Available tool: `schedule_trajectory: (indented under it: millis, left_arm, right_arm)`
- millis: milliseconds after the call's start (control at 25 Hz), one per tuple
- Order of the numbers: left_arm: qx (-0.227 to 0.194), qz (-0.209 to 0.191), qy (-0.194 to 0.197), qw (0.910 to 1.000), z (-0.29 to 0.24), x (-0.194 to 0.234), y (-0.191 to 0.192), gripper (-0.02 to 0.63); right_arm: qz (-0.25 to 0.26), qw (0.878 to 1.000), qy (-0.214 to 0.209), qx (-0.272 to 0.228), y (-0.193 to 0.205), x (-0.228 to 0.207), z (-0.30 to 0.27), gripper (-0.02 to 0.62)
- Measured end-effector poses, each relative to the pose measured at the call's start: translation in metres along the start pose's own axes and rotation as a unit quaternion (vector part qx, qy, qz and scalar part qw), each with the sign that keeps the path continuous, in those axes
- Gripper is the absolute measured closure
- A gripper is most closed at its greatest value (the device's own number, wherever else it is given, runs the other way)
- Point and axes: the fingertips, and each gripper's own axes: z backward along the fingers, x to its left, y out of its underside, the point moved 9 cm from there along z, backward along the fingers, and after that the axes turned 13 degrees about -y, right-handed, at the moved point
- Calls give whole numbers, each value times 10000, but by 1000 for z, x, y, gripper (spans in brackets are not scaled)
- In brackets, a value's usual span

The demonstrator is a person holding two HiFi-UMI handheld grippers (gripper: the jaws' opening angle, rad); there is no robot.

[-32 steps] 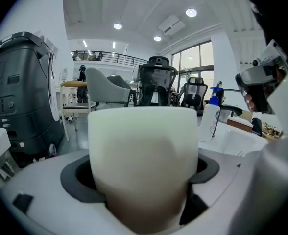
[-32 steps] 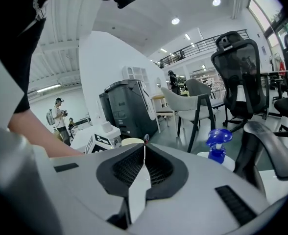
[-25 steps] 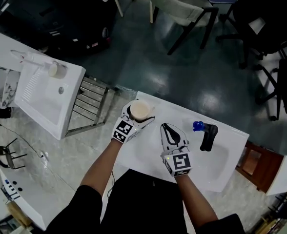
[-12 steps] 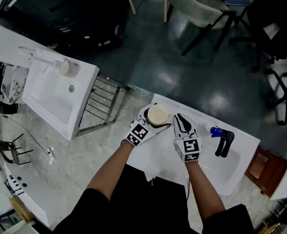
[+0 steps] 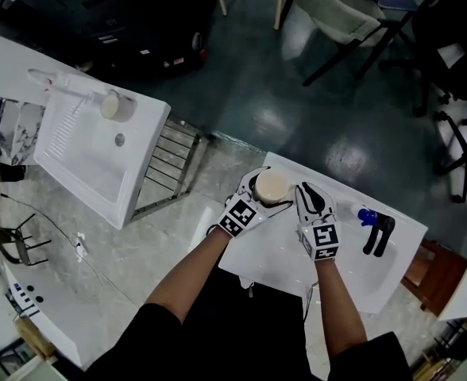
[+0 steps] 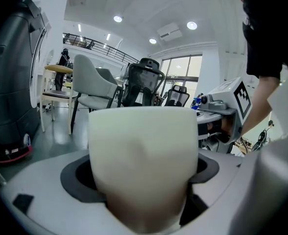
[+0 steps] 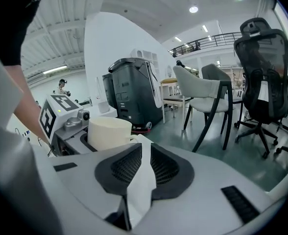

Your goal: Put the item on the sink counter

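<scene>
A cream cup (image 5: pixel 272 186) sits upright between the jaws of my left gripper (image 5: pixel 269 194), which is shut on it above the far left part of the white sink counter (image 5: pixel 269 254). The cup (image 6: pixel 144 155) fills the left gripper view. My right gripper (image 5: pixel 313 194) hovers just right of the cup, jaws together. In the right gripper view its pads (image 7: pixel 169 169) pinch a thin white sheet (image 7: pixel 140 177), and the cup (image 7: pixel 109 133) shows to the left. I cannot tell whether the cup's base touches the counter.
A black faucet (image 5: pixel 379 234) with a blue knob (image 5: pixel 366 216) stands at the counter's right, by its basin (image 5: pixel 374 275). A second white sink (image 5: pixel 90 161) with another cream cup (image 5: pixel 110 105) lies left. Chairs (image 5: pixel 337 14) stand beyond on the dark floor.
Both grippers have drawn closer together; the right one now sits right beside the cup. The head view has shifted, so the counter appears lower and further right.
</scene>
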Motion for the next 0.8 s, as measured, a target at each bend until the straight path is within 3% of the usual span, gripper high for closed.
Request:
schedule_trajectory:
  millis: [200,440,800]
  left_arm:
    - [37,-181,49,9998,2,-1,1,146]
    - [32,-284,104,9995,1,0,0,146]
    - [76,-519,168,9985,2,-10,6,146]
  right_arm:
    - [148,9998,-74,74,1,4,3,546]
    - [212,9994,-241,156,0,10,-2,492]
    - [221,9992,-257,196,1,6,-13,494]
